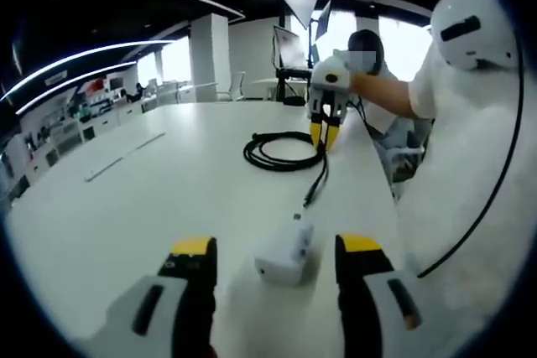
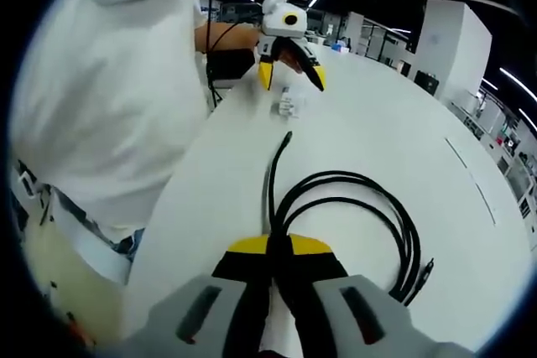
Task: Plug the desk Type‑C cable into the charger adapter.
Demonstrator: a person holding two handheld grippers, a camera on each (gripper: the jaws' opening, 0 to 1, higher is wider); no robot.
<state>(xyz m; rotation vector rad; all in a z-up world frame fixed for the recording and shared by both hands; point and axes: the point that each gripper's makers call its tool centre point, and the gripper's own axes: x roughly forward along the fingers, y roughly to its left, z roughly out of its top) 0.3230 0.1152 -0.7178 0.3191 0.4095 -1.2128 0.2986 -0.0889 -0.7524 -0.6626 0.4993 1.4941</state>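
Note:
A white charger adapter (image 1: 285,256) lies on the white table (image 1: 151,207), between the open jaws of my left gripper (image 1: 277,246), which do not touch it. Just beyond it rests the free plug end (image 1: 309,200) of the black Type-C cable (image 1: 277,155), which is coiled farther back. My right gripper (image 1: 325,133) is shut on the cable beside the coil. In the right gripper view, my right gripper (image 2: 273,249) pinches the cable (image 2: 369,207), whose plug end (image 2: 287,137) points at the adapter (image 2: 289,105) under the open left gripper (image 2: 289,75).
The person's white shirt (image 2: 109,106) fills the side by the table edge (image 2: 180,199). A thin black wire (image 1: 495,182) hangs across the shirt. Monitors (image 1: 289,48) stand at the table's far end, with office desks behind.

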